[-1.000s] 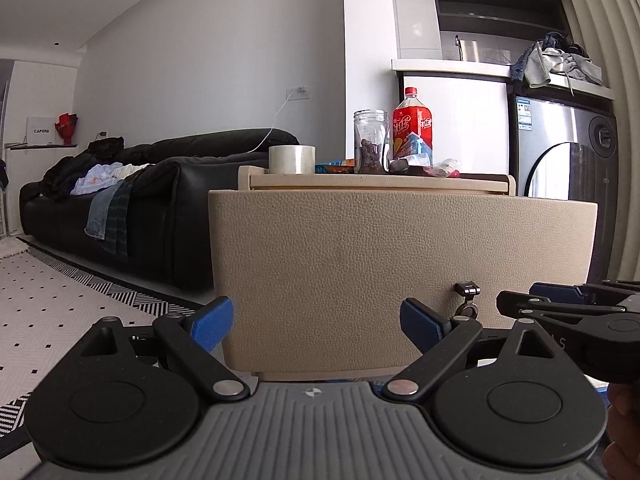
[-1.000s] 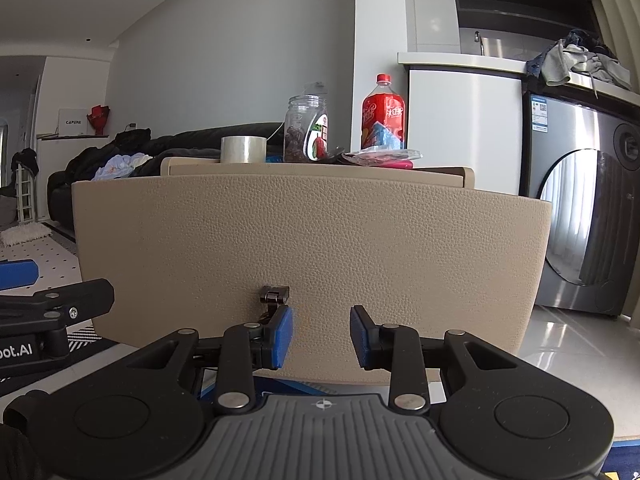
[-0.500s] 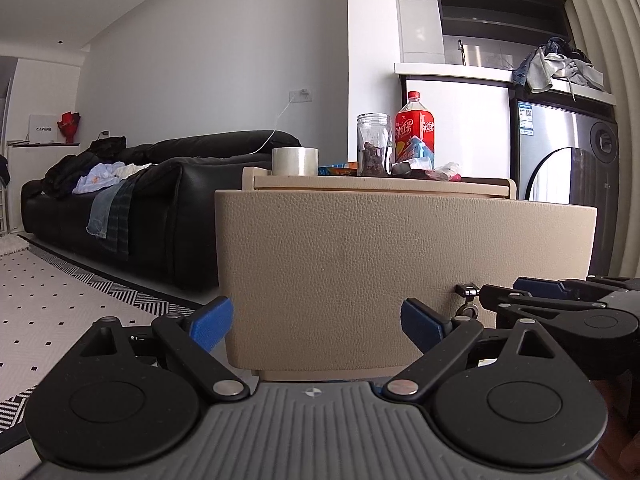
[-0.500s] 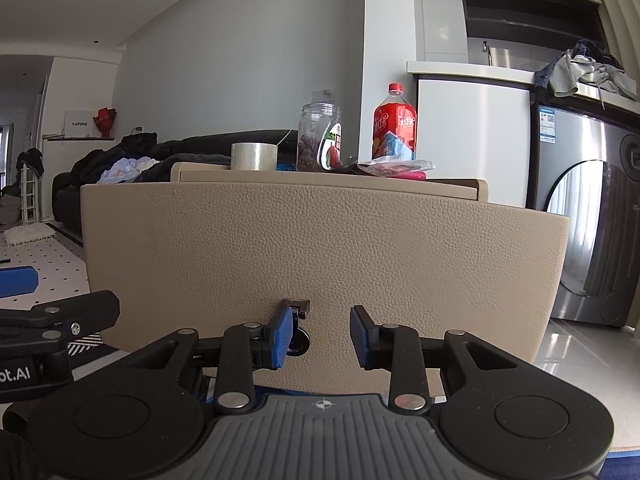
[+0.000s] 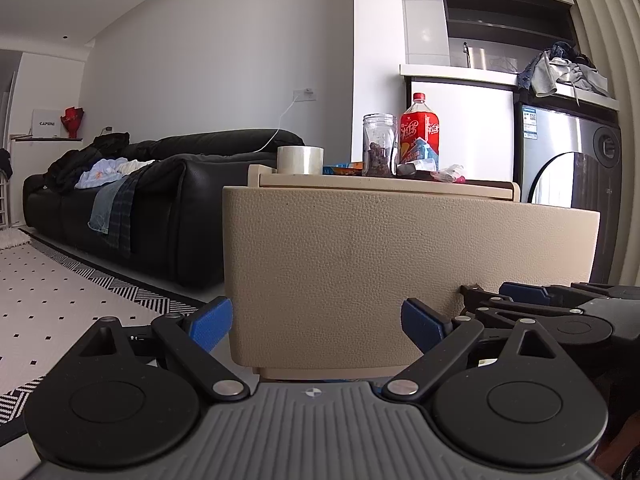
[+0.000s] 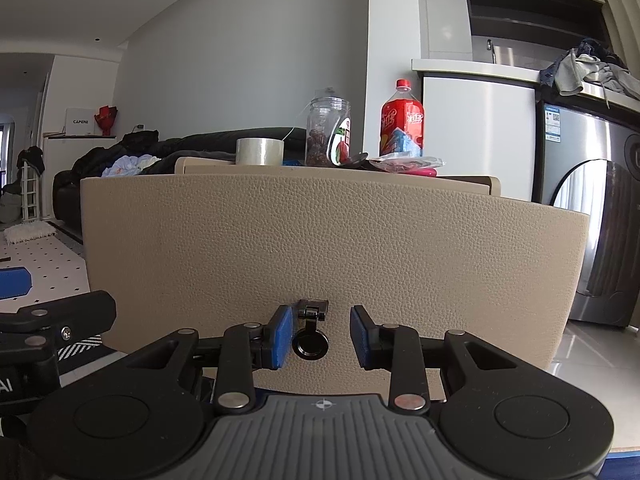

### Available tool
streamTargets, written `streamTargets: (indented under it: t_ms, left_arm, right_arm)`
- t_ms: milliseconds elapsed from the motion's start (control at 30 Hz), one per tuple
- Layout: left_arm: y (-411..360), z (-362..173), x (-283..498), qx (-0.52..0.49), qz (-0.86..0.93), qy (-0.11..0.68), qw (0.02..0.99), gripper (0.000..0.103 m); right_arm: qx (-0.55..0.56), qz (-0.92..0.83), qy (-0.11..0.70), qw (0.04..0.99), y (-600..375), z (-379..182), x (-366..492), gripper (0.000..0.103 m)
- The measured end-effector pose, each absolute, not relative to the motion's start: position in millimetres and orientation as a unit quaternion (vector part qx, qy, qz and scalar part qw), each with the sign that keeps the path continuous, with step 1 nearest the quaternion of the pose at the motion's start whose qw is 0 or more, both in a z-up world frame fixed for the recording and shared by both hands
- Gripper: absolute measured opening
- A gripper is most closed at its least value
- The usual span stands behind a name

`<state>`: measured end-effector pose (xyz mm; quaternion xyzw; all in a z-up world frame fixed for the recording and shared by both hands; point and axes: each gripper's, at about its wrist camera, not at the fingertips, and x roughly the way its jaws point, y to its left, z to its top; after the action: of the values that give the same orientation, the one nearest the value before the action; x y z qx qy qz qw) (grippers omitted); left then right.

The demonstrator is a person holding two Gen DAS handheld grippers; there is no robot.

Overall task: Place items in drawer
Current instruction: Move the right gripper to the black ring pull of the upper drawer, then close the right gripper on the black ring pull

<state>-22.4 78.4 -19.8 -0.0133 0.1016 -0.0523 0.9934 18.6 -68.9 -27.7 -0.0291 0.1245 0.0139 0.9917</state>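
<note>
Facing both cameras, the beige textured drawer front (image 6: 332, 248) fills the middle of each view, with a flat tabletop edge (image 5: 384, 184) showing just behind its upper rim. At 9 o'clock in the left wrist view, a black sofa (image 5: 168, 200) draped with clothes stands on a patterned floor; at 3 o'clock in both views is a steel-fronted appliance (image 6: 592, 216) under a counter bearing a heap of laundry (image 6: 588, 68).

On the tabletop, toward 12 o'clock, stand a red-labelled soda bottle (image 6: 402, 120), a clear jar (image 6: 328, 132) holding dark contents, and a roll of clear tape (image 6: 260, 151) to the jar's left. A crumpled plastic wrapper (image 6: 406, 163) lies at the bottle's foot.

The left gripper (image 5: 316, 322) is held low before the drawer front, its blue-padded fingers (image 5: 210, 320) spread wide apart and holding nothing. The right gripper (image 6: 320, 338) has its jaws parted to either side of a small black ring pull (image 6: 310, 346) hanging from a hinged clasp low on the drawer front, at 6 o'clock; the blue pads (image 6: 282, 336) flank the ring without visibly touching it. In the left wrist view the right gripper appears at 4 o'clock, against the drawer's lower right part.
</note>
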Motion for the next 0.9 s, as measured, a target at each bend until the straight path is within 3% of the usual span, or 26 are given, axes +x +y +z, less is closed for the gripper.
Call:
streamTargets:
  t_ms: [600,900]
  left_arm:
    - [83.6,-26.1,-24.0,-0.019,-0.047,0.11,0.993,0.094]
    - [84.8,-28.9,-24.3,-0.022,-0.049,0.113,0.992,0.094]
  right_arm:
    - [-0.018,0.002,0.126,0.992,-61.7,-33.1,28.0,0.035]
    - [-0.006,0.0,0.123,0.992,-62.5,-33.3,29.9,0.021]
